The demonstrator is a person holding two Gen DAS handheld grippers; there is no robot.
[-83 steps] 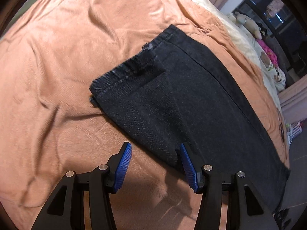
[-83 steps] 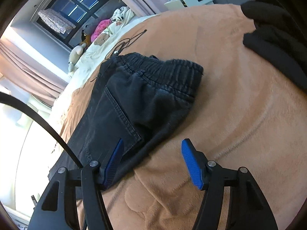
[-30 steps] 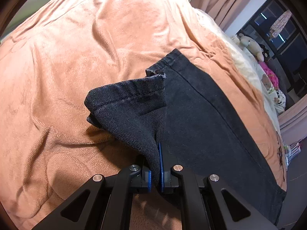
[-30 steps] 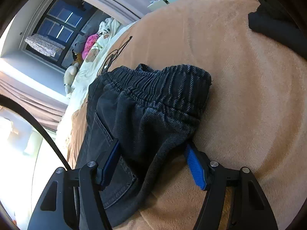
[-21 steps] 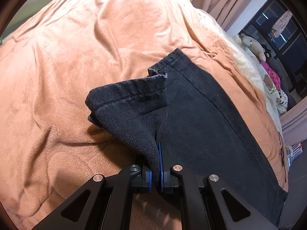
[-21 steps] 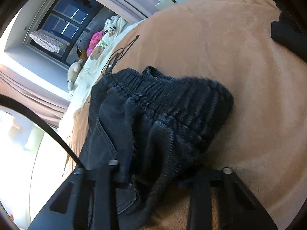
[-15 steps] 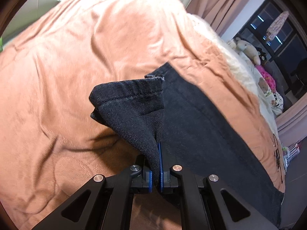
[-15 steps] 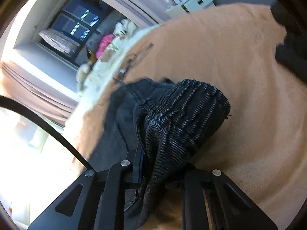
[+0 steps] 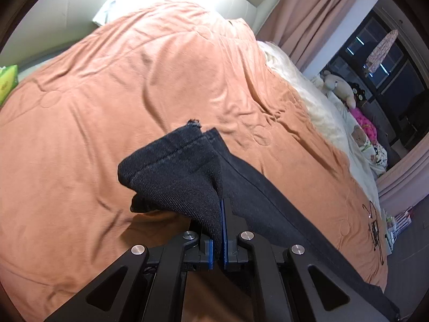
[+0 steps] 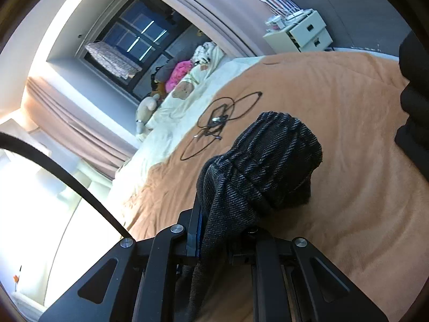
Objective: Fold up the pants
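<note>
The dark denim pants (image 9: 174, 171) hang lifted off the orange bedspread (image 9: 134, 80). In the left wrist view my left gripper (image 9: 222, 214) is shut on the folded leg hem end, which drapes over its blue pads (image 9: 225, 230); the rest of the leg trails down to the lower right. Seen from the right wrist, my right gripper (image 10: 222, 222) is shut on the bunched elastic waistband (image 10: 273, 155), which is raised above the bedspread (image 10: 348, 107). The cloth hides the right finger's pad.
A black cable (image 10: 219, 118) lies looped on the bedspread beyond the waistband. Dark clothing (image 10: 413, 123) sits at the right edge. Stuffed toys (image 9: 340, 86) and a cream sheet line the window side. A white nightstand (image 10: 300, 32) stands past the bed, a green pack (image 9: 6, 83) at far left.
The right gripper closed on the waistband, then both grippers rose, lifting hem and waistband off the bedspread. The left gripper stayed shut on the hem throughout.
</note>
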